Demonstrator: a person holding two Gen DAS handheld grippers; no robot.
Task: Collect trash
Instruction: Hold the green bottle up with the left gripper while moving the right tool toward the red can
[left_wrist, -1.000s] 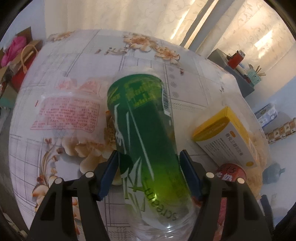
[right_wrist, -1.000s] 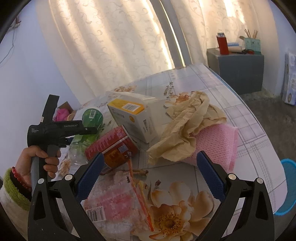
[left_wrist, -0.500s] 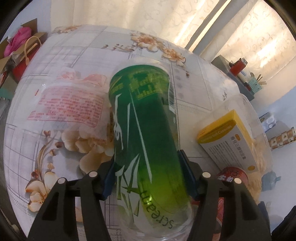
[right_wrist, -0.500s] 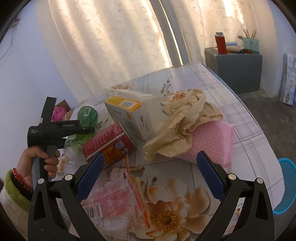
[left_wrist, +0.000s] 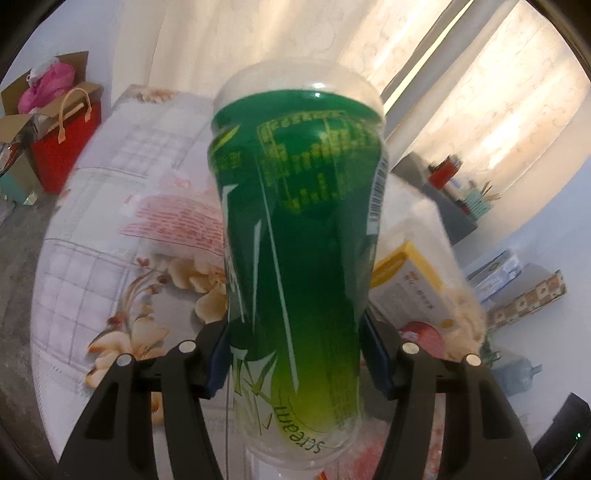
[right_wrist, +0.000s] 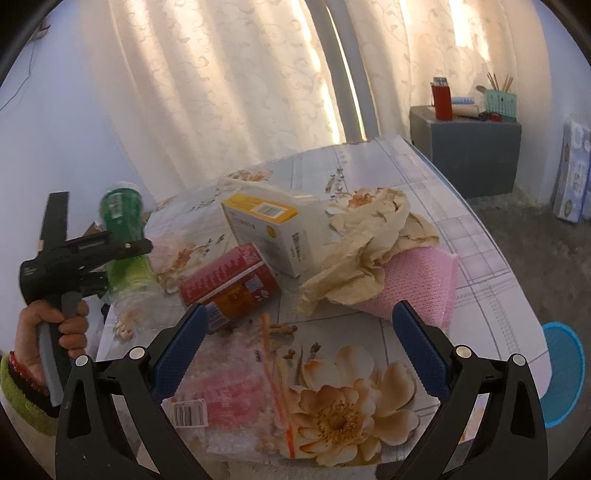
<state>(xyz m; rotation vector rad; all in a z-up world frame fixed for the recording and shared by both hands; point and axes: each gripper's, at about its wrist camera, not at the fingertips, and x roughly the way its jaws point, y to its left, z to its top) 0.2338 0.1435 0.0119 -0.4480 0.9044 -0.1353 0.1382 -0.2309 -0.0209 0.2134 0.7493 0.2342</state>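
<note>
Clamping the green bottle (left_wrist: 295, 266) near its lower, clear end, your left claw (left_wrist: 295, 365) had both blue pads pressed against the bottle's sides, and the bottle stood tilted up clear of the table (left_wrist: 96, 266), its far end blurred against the curtain. That grip was low on a long, smooth, rounded body, so the risk I judged most likely was the bottle pivoting or sliding between the pads if you swung it quickly; thin plastic also dents under pressure, which could loosen the hold. Below and beside it lay the pink printed wrapper (left_wrist: 173, 221) and the yellow-and-white box (left_wrist: 410, 280), near enough that a dropped bottle would land on them and could roll off the table's edge. Your right claw (right_wrist: 295, 347) hung with its fingers wide apart and nothing between them, over the clear bag with pink contents (right_wrist: 221, 391) at the near edge of the table. From there, a careless descent could pinch only a fold of that slack plastic and drag it off the rim. Farther out, the red can (right_wrist: 231, 280) lay on its side and looked free to roll if nudged, and the crumpled beige paper (right_wrist: 373, 251) draped over the pink mesh piece (right_wrist: 424, 284) could snag and come along together.
</note>
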